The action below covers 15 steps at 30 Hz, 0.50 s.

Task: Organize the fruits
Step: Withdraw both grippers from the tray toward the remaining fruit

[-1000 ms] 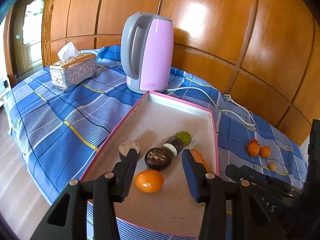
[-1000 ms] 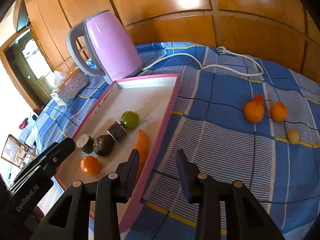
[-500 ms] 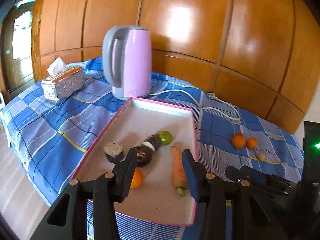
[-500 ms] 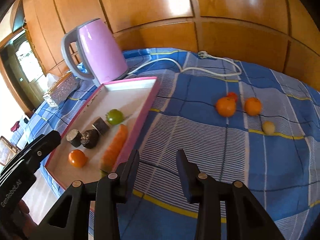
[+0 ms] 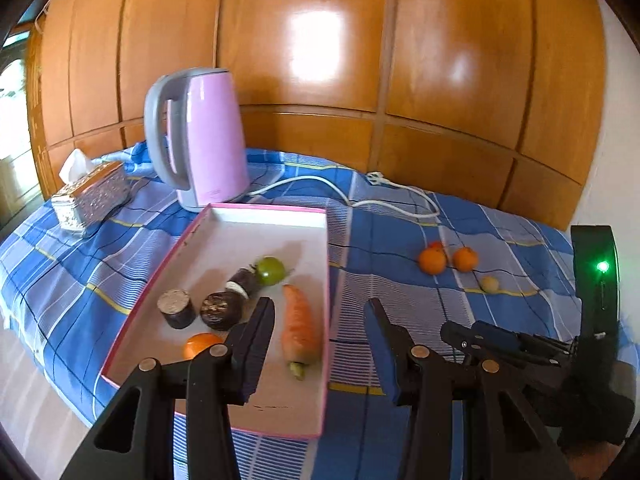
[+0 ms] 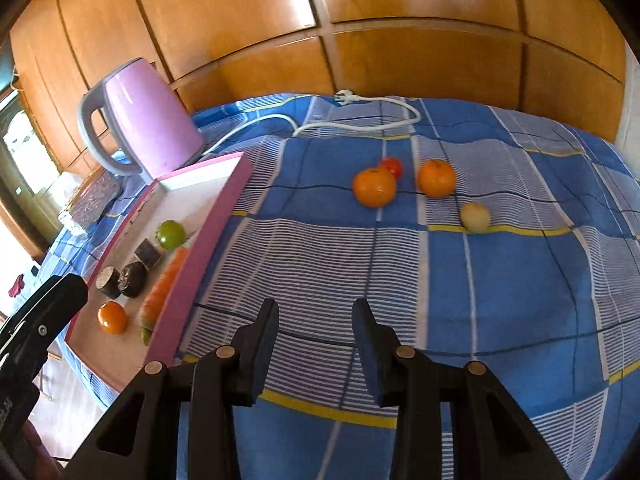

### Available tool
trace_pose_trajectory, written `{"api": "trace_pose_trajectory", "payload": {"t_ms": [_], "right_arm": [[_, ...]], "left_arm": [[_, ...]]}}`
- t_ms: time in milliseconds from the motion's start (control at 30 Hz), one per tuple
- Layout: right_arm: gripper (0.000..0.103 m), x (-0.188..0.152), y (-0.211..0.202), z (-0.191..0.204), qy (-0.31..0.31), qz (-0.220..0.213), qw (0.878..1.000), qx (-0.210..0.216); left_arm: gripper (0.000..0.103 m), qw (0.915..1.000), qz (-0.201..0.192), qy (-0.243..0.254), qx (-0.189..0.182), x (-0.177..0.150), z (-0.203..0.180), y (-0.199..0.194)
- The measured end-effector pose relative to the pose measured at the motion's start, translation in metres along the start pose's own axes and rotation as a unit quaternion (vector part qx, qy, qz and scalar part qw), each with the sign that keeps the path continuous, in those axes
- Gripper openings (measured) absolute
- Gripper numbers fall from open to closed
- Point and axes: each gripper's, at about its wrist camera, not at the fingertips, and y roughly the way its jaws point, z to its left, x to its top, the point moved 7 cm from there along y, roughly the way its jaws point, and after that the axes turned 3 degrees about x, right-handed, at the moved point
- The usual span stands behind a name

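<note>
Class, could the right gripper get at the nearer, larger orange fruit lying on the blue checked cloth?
Probably yes: the right gripper is open and empty, and only bare blue checked cloth lies between it and the larger orange fruit.

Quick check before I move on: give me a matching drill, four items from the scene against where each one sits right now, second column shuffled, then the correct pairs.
Column one:
1. carrot
2. pale yellow fruit
3. pink kettle
4. tissue box

Column two:
A. on the cloth at the far left, beside the kettle
B. inside the pink tray, along its right wall
C. on the checked cloth, loose, near the two oranges
D. standing just behind the tray's far end

Pairs: 1-B, 2-C, 3-D, 4-A
</note>
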Motion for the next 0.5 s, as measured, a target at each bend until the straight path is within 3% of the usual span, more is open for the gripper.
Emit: {"api": "trace_pose_trajectory", "payload": {"t_ms": [500], "right_arm": [[0.038,-0.003,-0.005,-0.034,0.039,-0.007,0.999,-0.011]], "left_arm": [[0.047,0.9990,0.013,0.040,-0.018,-0.008,-0.034,0.004]]}}
